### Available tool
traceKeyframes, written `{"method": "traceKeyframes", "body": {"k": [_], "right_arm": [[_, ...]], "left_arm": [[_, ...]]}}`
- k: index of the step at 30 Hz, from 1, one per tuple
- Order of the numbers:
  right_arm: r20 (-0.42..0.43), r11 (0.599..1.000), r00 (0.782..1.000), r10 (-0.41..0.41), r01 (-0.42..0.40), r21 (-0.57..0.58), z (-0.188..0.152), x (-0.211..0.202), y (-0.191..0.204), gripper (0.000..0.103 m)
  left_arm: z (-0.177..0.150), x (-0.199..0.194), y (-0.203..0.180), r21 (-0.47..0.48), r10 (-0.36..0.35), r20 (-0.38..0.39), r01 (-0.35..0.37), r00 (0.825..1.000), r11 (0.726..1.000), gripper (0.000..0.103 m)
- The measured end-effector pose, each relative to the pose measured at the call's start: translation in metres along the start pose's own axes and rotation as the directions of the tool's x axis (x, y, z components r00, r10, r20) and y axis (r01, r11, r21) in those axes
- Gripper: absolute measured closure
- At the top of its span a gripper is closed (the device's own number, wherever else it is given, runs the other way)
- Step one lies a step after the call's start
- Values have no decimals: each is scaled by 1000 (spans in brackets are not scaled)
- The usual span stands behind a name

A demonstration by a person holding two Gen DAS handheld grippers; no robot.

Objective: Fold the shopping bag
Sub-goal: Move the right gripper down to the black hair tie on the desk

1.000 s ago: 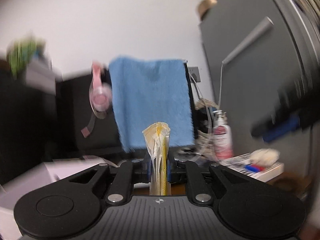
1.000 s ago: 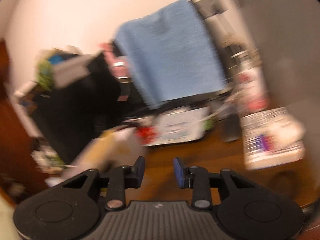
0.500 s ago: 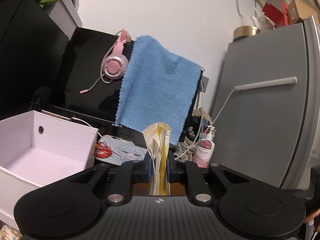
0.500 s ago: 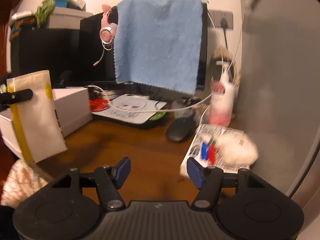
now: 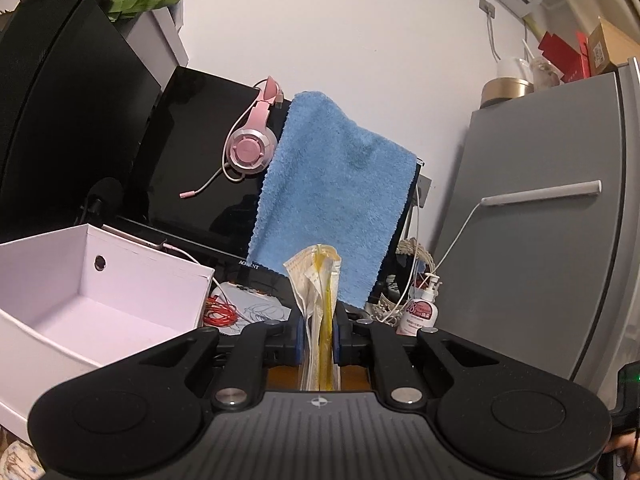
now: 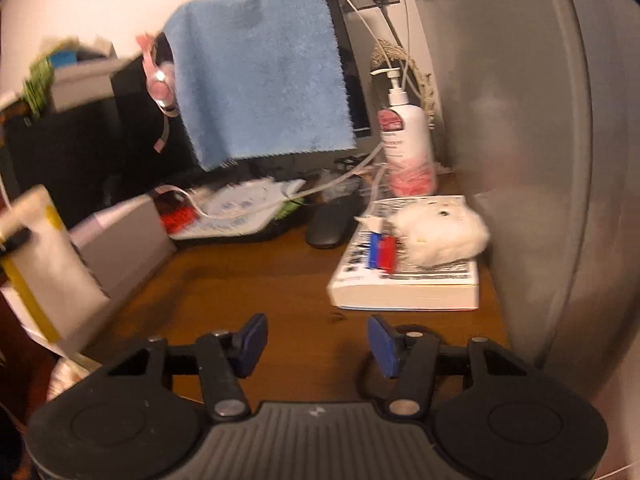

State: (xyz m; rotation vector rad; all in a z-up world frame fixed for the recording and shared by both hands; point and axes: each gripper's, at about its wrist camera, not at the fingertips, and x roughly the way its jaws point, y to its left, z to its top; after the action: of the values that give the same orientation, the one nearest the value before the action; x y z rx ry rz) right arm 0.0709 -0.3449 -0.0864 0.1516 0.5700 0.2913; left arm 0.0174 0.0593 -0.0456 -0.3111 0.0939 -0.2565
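White card walls of an open box [image 5: 120,280] stand to the left of our left gripper [image 5: 318,338], close beside it. Above the box, a black monitor [image 5: 192,168] carries a pink headset [image 5: 250,148] on its top edge, and a blue towel [image 5: 332,200] hangs straight ahead of the blue pads. Our left gripper is clamped on the folded shopping bag [image 5: 318,308], a cream bundle with a yellow strip, which stands upright between the pads and rises above them. To the right of that gripper we see a pump bottle [image 5: 420,308] and the grey fridge door [image 5: 540,240].

In the right wrist view the same bag [image 6: 44,256] shows at the far left, held up well to the left of our right gripper [image 6: 316,340]. Our right gripper's jaws stand apart with nothing between them, having just been closing somewhat, above the brown wooden desk [image 6: 224,300]. Ahead and slightly right lies a black mouse [image 6: 332,226], then a thick book [image 6: 404,276] with a white plush toy [image 6: 440,236] on top, near the right fingertip.
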Motion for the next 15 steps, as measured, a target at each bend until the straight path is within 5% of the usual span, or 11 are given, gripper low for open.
{"method": "traceKeyframes", "body": {"k": [2, 9, 13, 15], "right_arm": [[-28, 1000, 999, -24, 23, -19, -4, 6, -1, 67], [-115, 996, 990, -81, 75, -52, -20, 26, -4, 68], [-125, 987, 984, -128, 115, -111, -22, 29, -1, 96], [-127, 982, 982, -140, 121, -144, -23, 29, 2, 101]], "left_arm": [[0, 0, 0, 3, 0, -1, 0, 1000, 1000, 91], [0, 0, -1, 15, -4, -11, 4, 1000, 1000, 91], [0, 1, -1, 15, -3, -14, 3, 1000, 1000, 90], [0, 1, 0, 15, 2, -14, -1, 1000, 1000, 90]]}}
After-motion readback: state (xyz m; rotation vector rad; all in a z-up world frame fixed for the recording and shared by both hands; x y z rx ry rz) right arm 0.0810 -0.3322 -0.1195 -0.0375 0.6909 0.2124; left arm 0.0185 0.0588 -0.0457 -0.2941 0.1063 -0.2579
